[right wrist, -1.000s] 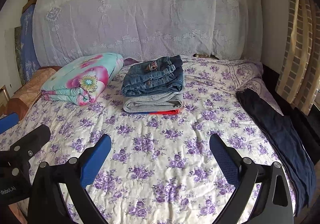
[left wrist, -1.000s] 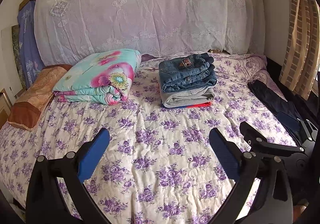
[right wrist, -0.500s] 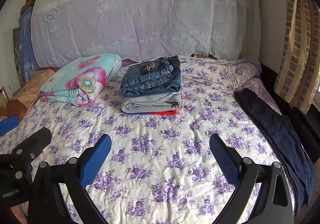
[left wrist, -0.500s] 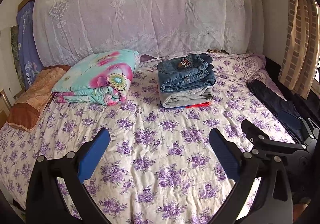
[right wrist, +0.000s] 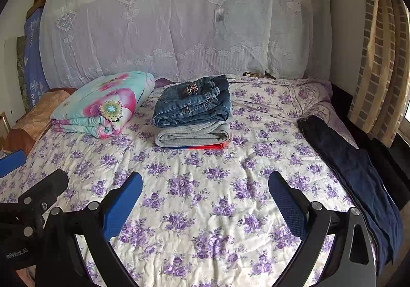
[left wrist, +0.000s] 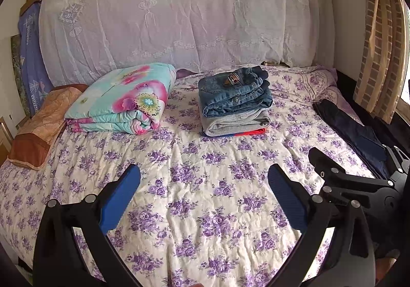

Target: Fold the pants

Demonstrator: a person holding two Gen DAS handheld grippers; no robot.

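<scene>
Left wrist view: hovering over one bed with a purple-flowered sheet, left gripper spread wide, both blue pads bare, gripping nothing. Lying along the bed's right edge, one pair of dark navy pants, stretched out, unfolded. Poking in from the right, the right gripper, partly over the near end of the pants; whether touching, impossible to tell here. Sitting near the headboard, one stack of folded clothes: blue jeans on top, a grey piece beneath, a red-and-blue piece at the bottom. Resting just left of it, one folded floral quilt. Lying at the far left, one brown pillow. Hanging behind, one white lace cover; at right, one striped curtain.

Right wrist view: right gripper likewise splayed wide, clamping nothing, floating over bare sheet. Pants running down the right edge, well apart from the stack. Quilt sitting left of the stack. Showing at lower left, the left gripper, one blue pad and one black finger apart.
</scene>
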